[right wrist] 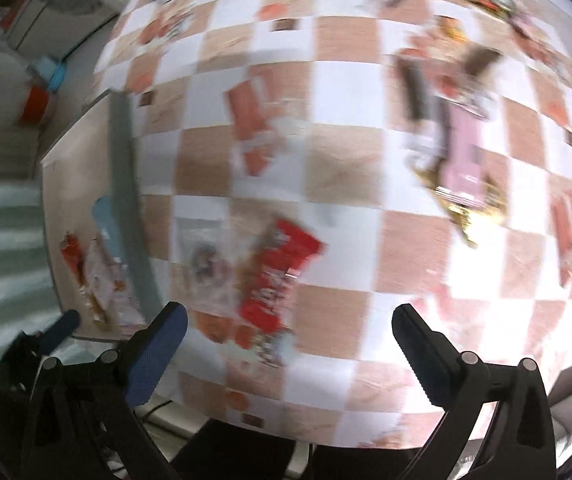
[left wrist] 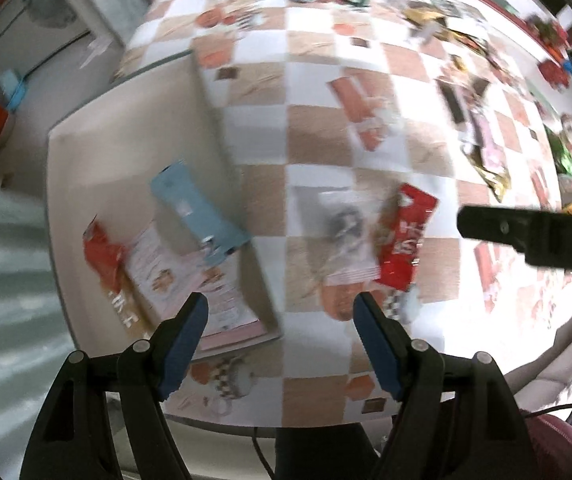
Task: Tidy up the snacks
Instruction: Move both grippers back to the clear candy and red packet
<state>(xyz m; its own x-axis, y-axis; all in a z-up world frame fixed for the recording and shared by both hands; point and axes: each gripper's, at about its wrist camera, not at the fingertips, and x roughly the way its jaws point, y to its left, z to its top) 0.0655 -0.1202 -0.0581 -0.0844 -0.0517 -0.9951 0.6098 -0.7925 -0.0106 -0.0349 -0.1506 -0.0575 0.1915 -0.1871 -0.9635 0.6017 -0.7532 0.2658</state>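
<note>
1. Left gripper: jaws stand apart, nothing between the blue pads. It points down over the near edge of the checkered tablecloth, at the tray's near corner.
2. Right gripper: jaws spread wide, empty. Below the gap is tablecloth only.
3. Red snack packet lies flat on the cloth just beyond the left gripper's right finger, overlapping a pale packet beside it. In the right wrist view both sit just beyond that gripper's left finger.
4. Beige tray sits to the left, holding a light blue packet, a pink-white packet and an orange-red packet, overlapping one another.
5. Further snacks scattered well apart along the cloth's far right; blurred, types cannot be told.
</note>
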